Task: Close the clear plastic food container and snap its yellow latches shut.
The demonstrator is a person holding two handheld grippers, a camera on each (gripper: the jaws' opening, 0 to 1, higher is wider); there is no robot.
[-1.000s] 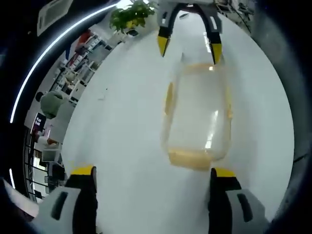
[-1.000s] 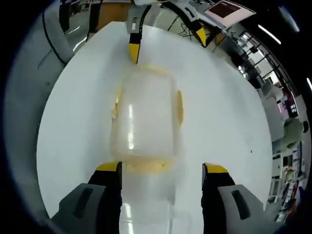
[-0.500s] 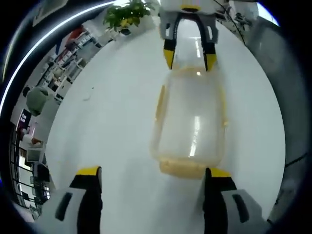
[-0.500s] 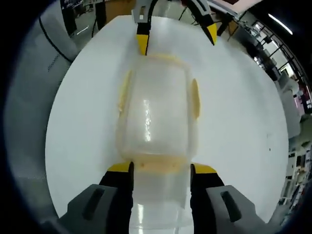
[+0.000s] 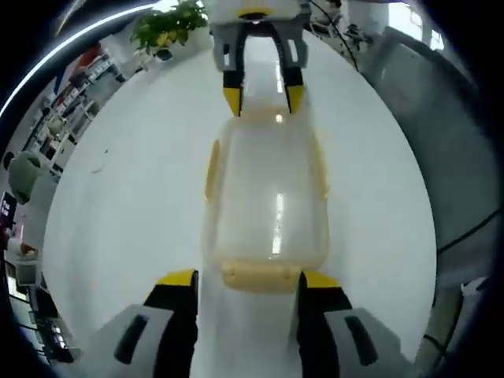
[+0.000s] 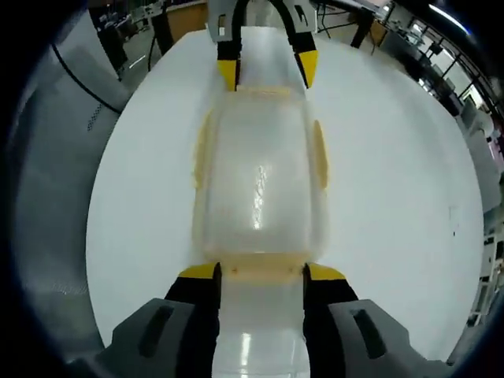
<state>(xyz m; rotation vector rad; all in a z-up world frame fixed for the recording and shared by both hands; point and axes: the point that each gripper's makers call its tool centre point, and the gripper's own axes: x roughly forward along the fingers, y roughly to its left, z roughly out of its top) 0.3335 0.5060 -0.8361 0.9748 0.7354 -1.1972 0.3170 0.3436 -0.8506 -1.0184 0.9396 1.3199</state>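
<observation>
A clear plastic container (image 5: 268, 189) with its lid on lies on the white table (image 5: 118, 205). Yellow latches run along its long sides (image 5: 211, 161) and its ends. My left gripper (image 5: 248, 280) has narrowed onto the near end latch (image 5: 260, 274), a jaw at each side of it. The right gripper (image 5: 262, 98) holds the far end in the same way. In the right gripper view the container (image 6: 256, 181) stretches away from my right gripper (image 6: 262, 272), shut on its end latch (image 6: 264, 269). The left gripper (image 6: 266, 72) grips the opposite end.
A green plant (image 5: 169, 27) stands past the table's far edge, with shelves (image 5: 47, 118) to the left. Grey floor (image 5: 425, 118) lies beyond the table's right edge. Desks and chairs (image 6: 425, 47) show behind the table in the right gripper view.
Both grippers have closed in on the container's ends, and their jaws have narrowed from wide open to the width of the end latches. The container has stayed in place.
</observation>
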